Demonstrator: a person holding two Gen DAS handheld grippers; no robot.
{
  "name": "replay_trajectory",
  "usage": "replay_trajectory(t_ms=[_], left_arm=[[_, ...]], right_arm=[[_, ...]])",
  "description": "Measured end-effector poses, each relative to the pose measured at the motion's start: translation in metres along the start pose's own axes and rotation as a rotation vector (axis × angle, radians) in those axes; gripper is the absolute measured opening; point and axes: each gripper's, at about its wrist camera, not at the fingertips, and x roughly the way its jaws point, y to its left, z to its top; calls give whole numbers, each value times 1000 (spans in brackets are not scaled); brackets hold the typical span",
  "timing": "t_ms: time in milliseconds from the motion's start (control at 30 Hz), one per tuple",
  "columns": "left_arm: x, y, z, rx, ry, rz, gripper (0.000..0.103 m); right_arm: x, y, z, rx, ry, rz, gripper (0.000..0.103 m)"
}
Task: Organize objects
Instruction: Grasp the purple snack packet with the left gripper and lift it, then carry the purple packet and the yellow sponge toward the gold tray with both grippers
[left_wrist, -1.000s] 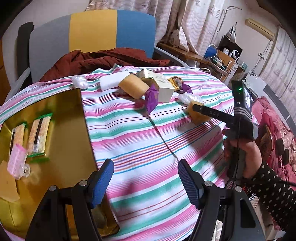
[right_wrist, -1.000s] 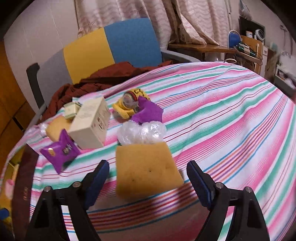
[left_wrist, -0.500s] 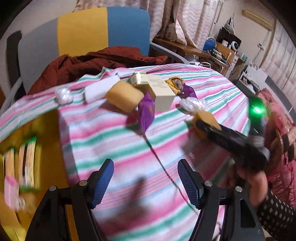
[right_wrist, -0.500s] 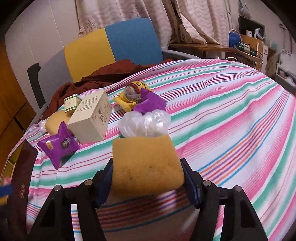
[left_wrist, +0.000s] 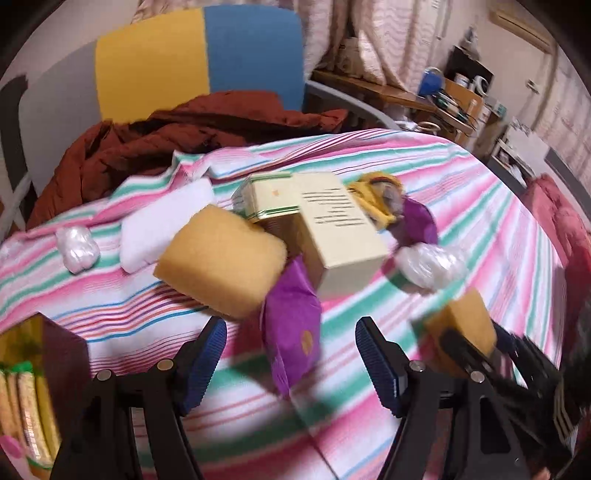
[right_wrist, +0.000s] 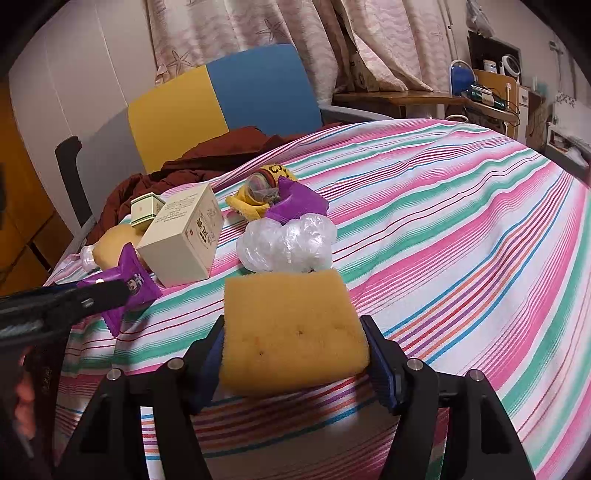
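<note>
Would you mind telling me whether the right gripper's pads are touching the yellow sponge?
Touching. The right wrist view shows both blue pads pressed flush against the sides of the yellow sponge, with no gap either side; the right gripper is clamped on it.

Two close, down-tilted wrist views sharing the striped tablecloth (left_wrist: 461, 192).

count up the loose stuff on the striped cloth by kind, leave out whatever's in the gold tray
yellow sponges: 2, one on the cloth, one in the right gripper
cardboard boxes: 2, large, small
purple packets: 2
clear plastic wads: 2
white pad: 1
yellow toy: 1
total: 10
</note>
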Motion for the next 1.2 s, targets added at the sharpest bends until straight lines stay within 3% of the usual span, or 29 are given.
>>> replay_trajectory(t_ms=[100,133,167,233,300,700,1000,1200], left_arm=[[10,6,-1,-32,-5,-27,73],[10,6,-2,-29,-24,-31,68],[10,6,-3,-24,-36,-35,63],[10,3,-7,-7,-52,-38,40],[12,1,-12,11,-62,-24,30],[-3,-4,-45,32,-129,46,27],[-23,-16,-77,112,-158,92,27],[-32,-30,-94,180,-165,97,27]], right_arm=[[1,0,0,1,-1,1,69],[0,0,0,-1,-2,-1,69],[1,0,-1,-2,-2,-2,69],[1,1,-1,-3,-3,-3,69],[1,1,-1,-2,-5,-2,69],[0,1,-2,-6,-14,-8,69],[-3,6,-2,-28,-23,-33,67],[-15,16,-2,-75,-83,-59,67]])
